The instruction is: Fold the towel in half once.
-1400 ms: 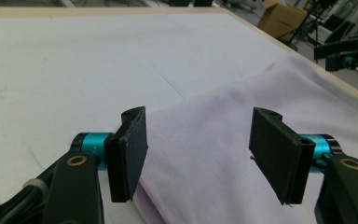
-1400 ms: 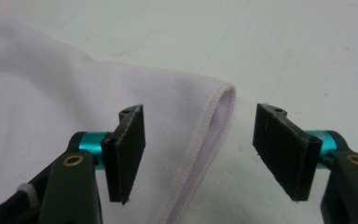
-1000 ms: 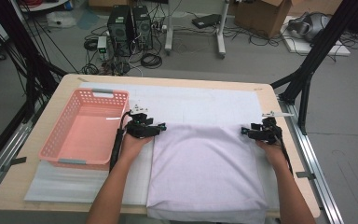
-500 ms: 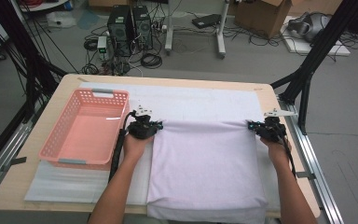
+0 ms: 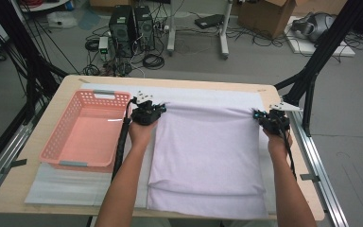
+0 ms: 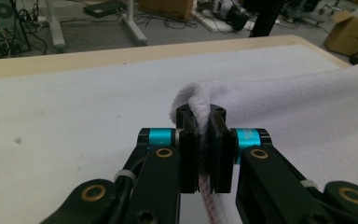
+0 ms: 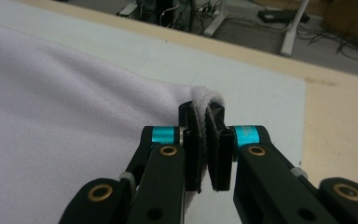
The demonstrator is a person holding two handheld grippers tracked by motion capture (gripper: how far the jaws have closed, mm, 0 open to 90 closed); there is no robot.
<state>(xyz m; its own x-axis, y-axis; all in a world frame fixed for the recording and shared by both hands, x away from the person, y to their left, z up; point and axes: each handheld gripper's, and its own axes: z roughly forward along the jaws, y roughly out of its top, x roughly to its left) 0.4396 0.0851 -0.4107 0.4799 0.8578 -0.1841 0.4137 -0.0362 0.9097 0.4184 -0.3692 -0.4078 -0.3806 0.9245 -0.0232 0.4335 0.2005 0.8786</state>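
Two black tools pinch the far corners of a pale lilac towel (image 5: 208, 161), a soft, nubby rectangle spread over the middle of the frame. The left tool (image 6: 204, 140) has just closed on a rolled, fleecy corner; the right tool (image 7: 207, 140) likewise clamps the thick hem. A pink lattice plastic basket (image 5: 82, 135) sits left on the white-matted wooden surface (image 5: 28, 189).

Both grippers (image 6: 204, 149) (image 7: 204, 149): black jaws w/ cyan bands, brass screws, black cables; bare forearms.
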